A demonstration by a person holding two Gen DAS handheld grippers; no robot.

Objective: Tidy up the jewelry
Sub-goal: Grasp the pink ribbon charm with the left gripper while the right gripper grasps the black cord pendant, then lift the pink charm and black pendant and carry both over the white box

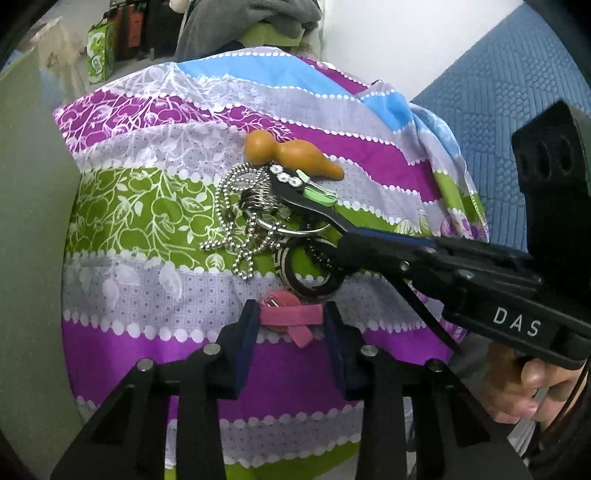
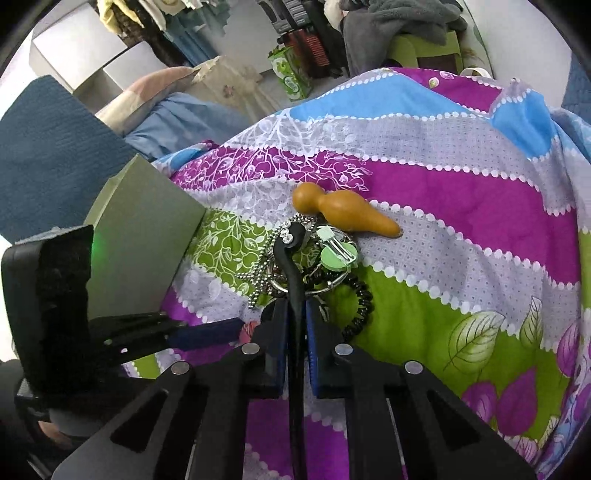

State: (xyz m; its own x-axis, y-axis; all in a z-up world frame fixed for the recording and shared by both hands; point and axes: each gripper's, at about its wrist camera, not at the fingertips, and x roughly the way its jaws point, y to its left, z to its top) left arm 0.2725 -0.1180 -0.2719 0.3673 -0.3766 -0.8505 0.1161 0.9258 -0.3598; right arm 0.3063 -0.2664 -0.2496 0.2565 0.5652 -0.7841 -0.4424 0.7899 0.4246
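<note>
A pile of jewelry lies on the striped floral cloth (image 1: 147, 295): a bead chain (image 1: 229, 221), a metal ring (image 1: 291, 230), a green clip (image 1: 319, 192), a black coil tie (image 2: 360, 306) and a black-and-white bangle (image 1: 314, 273). A wooden gourd (image 1: 291, 153) lies just behind the pile. My left gripper (image 1: 290, 325) is shut on a pink ribbon piece (image 1: 291, 315) at the pile's near edge. My right gripper (image 2: 295, 314) is shut on a long black hair clip (image 2: 293, 266) with rhinestones at its tip, which rests over the pile. The right gripper (image 1: 351, 236) reaches in from the right in the left wrist view.
A grey-green box (image 2: 147, 251) stands at the cloth's left edge. Blue quilted bedding (image 1: 498, 110) lies to the right. Behind the cloth are a green carton (image 2: 290, 74) and grey clothing (image 1: 255, 22). A person's hand (image 1: 517, 387) holds the right gripper.
</note>
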